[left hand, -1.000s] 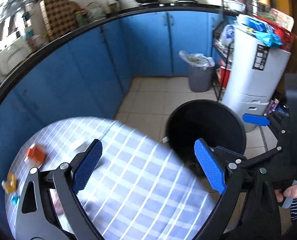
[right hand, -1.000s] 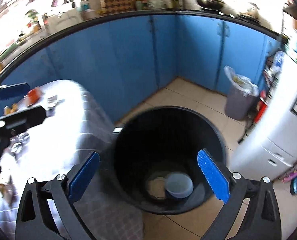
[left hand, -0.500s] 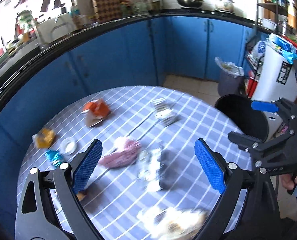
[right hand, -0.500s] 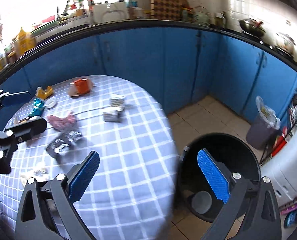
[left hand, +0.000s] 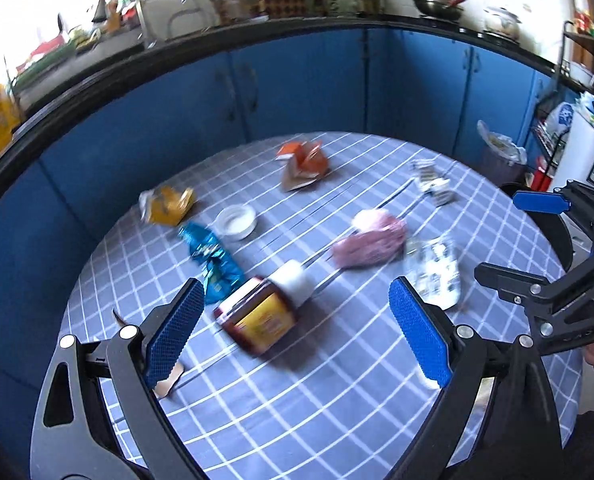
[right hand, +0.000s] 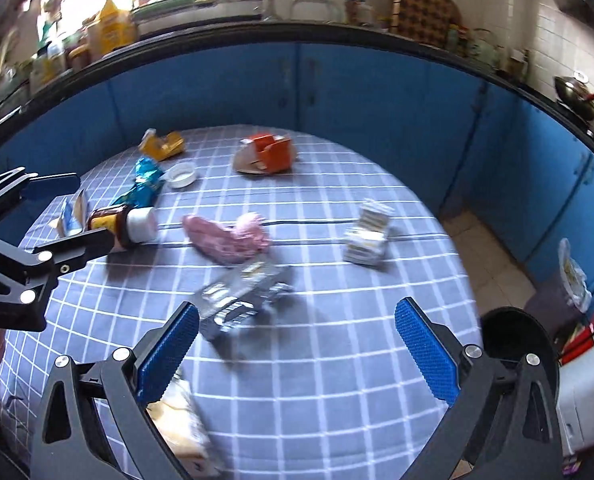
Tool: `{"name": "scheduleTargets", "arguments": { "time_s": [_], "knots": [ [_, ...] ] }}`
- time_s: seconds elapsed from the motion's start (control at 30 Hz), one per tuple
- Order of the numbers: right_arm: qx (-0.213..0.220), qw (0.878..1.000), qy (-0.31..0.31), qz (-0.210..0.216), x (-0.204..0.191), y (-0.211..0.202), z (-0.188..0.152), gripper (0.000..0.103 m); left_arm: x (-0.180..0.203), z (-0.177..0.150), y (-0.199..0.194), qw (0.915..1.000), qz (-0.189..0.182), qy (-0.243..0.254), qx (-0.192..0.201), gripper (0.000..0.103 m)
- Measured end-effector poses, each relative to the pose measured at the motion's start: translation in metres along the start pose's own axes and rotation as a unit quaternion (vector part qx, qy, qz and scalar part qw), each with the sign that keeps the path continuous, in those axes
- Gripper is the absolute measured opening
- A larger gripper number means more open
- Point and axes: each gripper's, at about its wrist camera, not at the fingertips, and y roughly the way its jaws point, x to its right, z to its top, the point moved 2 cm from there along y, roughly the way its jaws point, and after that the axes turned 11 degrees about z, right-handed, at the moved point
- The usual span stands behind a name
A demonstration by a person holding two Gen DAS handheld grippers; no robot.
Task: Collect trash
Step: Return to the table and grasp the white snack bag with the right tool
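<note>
On the round checked table (right hand: 337, 360) the trash lies scattered: at the left a yellow wrapper (right hand: 161, 146), a teal packet (right hand: 143, 186) and a white lid (right hand: 182, 175), with a brown jar (left hand: 263, 312) on its side between the left gripper's (left hand: 297, 330) wide-spread, empty jaws. Mid-table sit an orange carton (right hand: 267, 155), a pink wad (right hand: 227, 236) and a silver wrapper (right hand: 239, 300) — the latter just ahead of the right gripper (right hand: 295, 350), also open and empty. At the far right, a black bin (right hand: 513, 344) stands on the floor.

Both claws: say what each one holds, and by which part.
Nothing is held. The left claw and the right claw are both open and empty above the table.
</note>
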Motion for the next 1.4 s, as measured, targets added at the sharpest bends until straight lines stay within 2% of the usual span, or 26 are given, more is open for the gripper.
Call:
{"name": "scheduleTargets", "arguments": {
  "time_s": [0.27,0.67,0.8,1.1,1.4],
  "knots": [
    [-0.038,0.999,-0.009,0.013,-0.022,0.032,0.006,0.096,-0.015,-0.015,0.025,0.9995,-0.007,-0.014,-0.026,0.092],
    [-0.071,0.997,0.004,0.01,-0.019,0.057,0.007,0.096,-0.018,-0.012,0.054,0.9983,-0.029,-0.021,-0.046,0.092],
    [-0.066,0.998,0.001,0.02,-0.017,0.043,0.001,0.096,-0.016,-0.013,0.055,0.9983,-0.03,-0.018,-0.046,0.092],
    [-0.072,0.99,-0.026,0.119,-0.039,0.006,-0.03,0.096,-0.017,-0.021,0.04,0.9989,-0.021,-0.018,-0.038,0.092],
    [-0.089,0.984,-0.063,0.142,-0.067,-0.009,-0.057,0.096,-0.035,-0.032,0.015,0.9991,0.006,-0.029,-0.03,0.092]
  ]
}}
